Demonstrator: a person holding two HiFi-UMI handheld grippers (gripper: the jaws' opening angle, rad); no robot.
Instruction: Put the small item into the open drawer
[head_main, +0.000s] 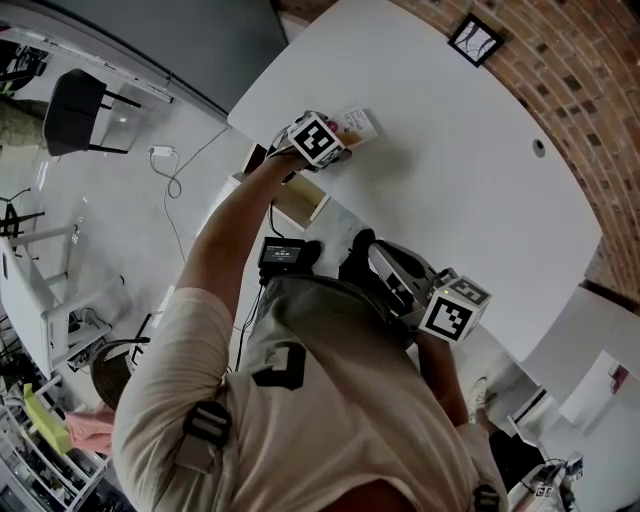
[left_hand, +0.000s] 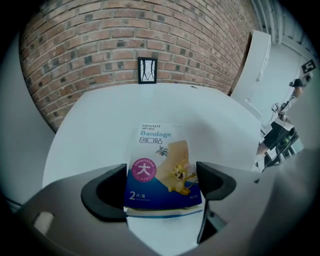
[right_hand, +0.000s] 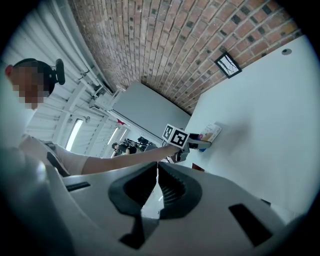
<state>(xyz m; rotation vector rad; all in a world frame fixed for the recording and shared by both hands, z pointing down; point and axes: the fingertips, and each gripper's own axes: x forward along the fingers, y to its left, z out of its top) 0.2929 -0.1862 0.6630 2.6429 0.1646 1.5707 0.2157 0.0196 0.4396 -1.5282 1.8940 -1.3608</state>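
**White desk under the brick wall: left claw has the bandage box**

White desk (head_main: 450, 130), brick wall (left_hand: 100, 40) behind it, and all the action is out at the far reach. The bandage box (left_hand: 160, 160) sits between the jaws of the left claw (left_hand: 161, 184), each jaw pressed against a long side at the near end. That reads as a grip across the narrow width. Its long axis runs straight ahead of the claw, out toward the wall, with most of its length past the tips. From the right gripper view it looks tilted just off the desk, though that is hard to call.

Now the key relation: what looks like the open drawer (head_main: 305, 203) lies behind and below the left claw, past the desk edge, under the stretched arm. So the carry should be a pull back and a drop down.

Over at the person's body, the right claw (right_hand: 156, 175) is clenched on nothing, well apart from the box. This is the left's job.
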